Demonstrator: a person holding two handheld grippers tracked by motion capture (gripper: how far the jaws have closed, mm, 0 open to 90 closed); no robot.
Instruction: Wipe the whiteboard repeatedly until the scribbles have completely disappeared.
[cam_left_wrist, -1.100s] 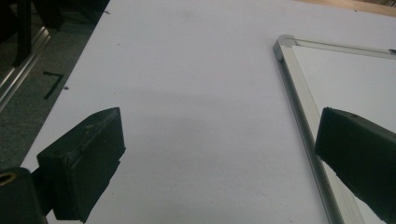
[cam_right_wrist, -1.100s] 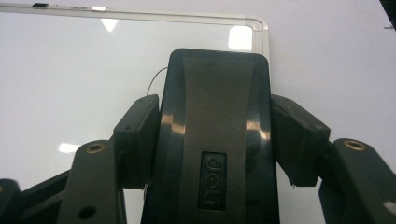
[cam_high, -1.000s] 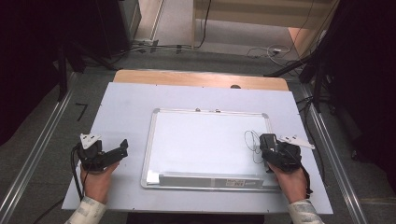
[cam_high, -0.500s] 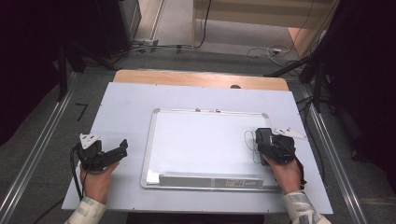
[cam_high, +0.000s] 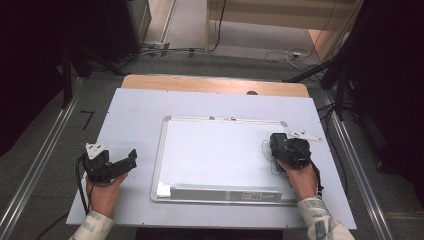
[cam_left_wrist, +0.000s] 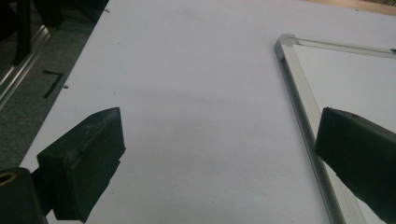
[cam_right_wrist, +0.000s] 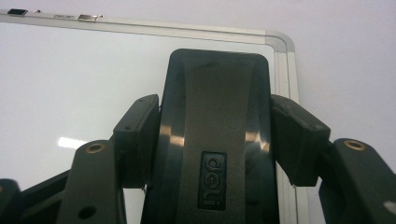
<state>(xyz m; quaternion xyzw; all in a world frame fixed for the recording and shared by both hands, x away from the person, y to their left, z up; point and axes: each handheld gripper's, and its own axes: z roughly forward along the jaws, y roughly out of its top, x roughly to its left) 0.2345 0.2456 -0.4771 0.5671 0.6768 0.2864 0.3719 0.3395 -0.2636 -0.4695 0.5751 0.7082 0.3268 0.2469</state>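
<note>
With the right tongs (cam_high: 281, 147), clenching on a black board eraser (cam_right_wrist: 215, 84), pads pressing on its two long sides. With the left tongs (cam_left_wrist: 219, 149), gripping nothing, jaws standing wide apart over bare tabletop (cam_high: 135, 115) near its front left corner.

Looking around: finding a whiteboard (cam_high: 220, 150) lying flat in the middle of the tabletop, its pen tray (cam_high: 225, 192) running along the side nearest the person and a small white block (cam_high: 162, 189) sitting at the tray's left end. Noting faint marker loops (cam_high: 267, 150) drawn on the board close to its right edge. Seeing a strip of bare wood (cam_high: 215, 82) showing along the far edge of the tabletop, metal rails (cam_high: 42, 160) running down both sides, and loose cables (cam_high: 295, 52) lying on the floor beyond. Finding nothing standing between either tongs and the board.

Placing the eraser: sitting squarely between the right tongs' jaws, sticking out past their tips, logo side facing up. Hanging over the whiteboard's right edge, just beside the marker loops, with the board's far right corner lying just ahead of its nose in the right gripper view. Not being able to tell whether its underside is touching the board. Keeping well apart from the left tongs, with the board's left frame (cam_left_wrist: 299, 93) lying just beside those tongs.
</note>
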